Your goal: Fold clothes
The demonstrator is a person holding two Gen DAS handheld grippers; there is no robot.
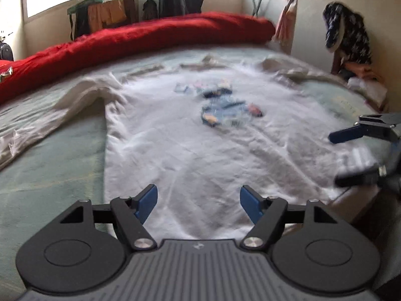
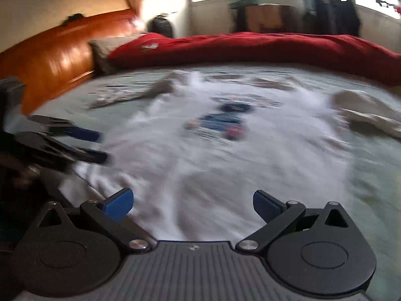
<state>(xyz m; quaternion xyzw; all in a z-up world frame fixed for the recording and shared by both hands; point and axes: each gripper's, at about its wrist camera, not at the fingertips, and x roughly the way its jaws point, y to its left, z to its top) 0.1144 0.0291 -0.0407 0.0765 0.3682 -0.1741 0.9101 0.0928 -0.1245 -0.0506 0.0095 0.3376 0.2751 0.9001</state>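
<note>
Shirt is the thing here, a white long-sleeve with a blue print, lying flat on the pale green bed sheet. My left gripper hangs over the shirt's hem with its blue pads spread apart, nothing between them. My right gripper is spread wide and empty too, over the hem's other corner. Beyond the shirt's collar a rolled red duvet runs across the bed. Off the shirt's sleeve there's a wooden headboard. Both views are pretty blurry.

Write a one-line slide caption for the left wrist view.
Open left hand-held gripper above the hem of a white printed shirt spread flat on the bed.
</note>
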